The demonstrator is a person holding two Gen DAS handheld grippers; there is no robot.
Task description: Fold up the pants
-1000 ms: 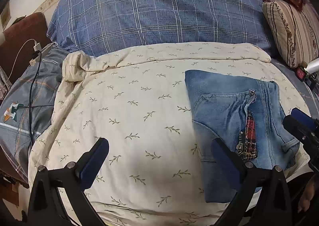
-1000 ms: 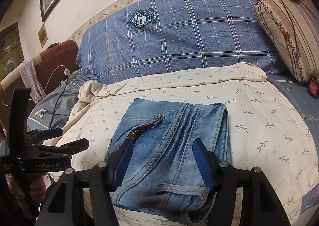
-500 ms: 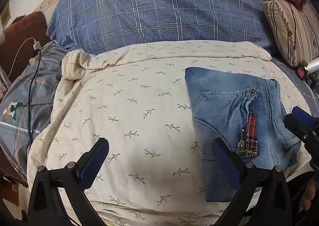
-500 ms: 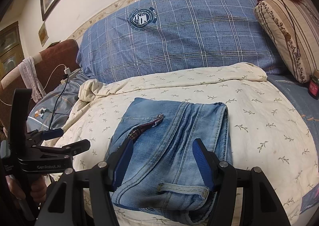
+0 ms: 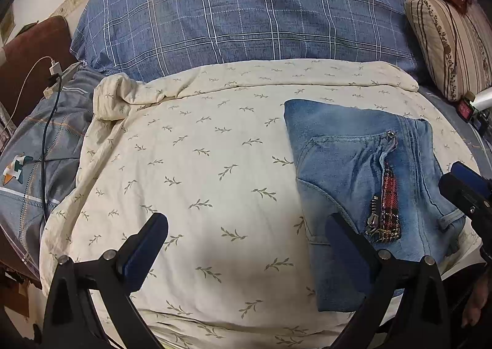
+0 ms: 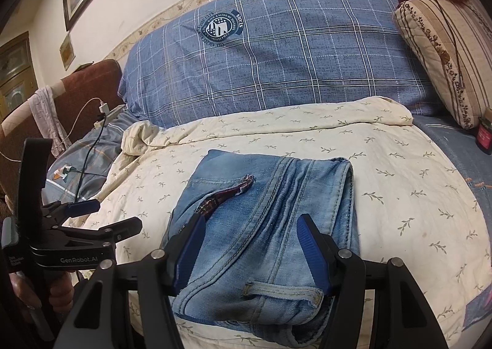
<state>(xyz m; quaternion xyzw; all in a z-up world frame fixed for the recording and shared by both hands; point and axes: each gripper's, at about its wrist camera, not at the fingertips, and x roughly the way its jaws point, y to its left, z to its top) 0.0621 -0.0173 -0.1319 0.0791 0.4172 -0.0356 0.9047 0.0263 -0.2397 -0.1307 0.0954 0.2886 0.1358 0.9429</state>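
The blue denim pants (image 5: pixel 363 183) lie folded into a compact rectangle on the cream leaf-print blanket (image 5: pixel 200 164); a zipper with red plaid lining shows on top. They also show in the right wrist view (image 6: pixel 267 220). My left gripper (image 5: pixel 246 241) is open and empty, hovering over the blanket to the left of the pants, its right finger at their edge. My right gripper (image 6: pixel 249 244) is open just above the near waistband end of the pants, jaws straddling the denim without closing on it.
A large blue plaid pillow (image 5: pixel 246 17) lies behind the blanket. A striped beige cushion (image 5: pixel 452 41) stands at the right. A grey quilt with charger cables (image 5: pixel 52 97) lies at the left, beside a brown chair (image 6: pixel 92 84).
Almost nothing moved. The left wrist view has shifted very slightly; pants and both grippers stay in place.
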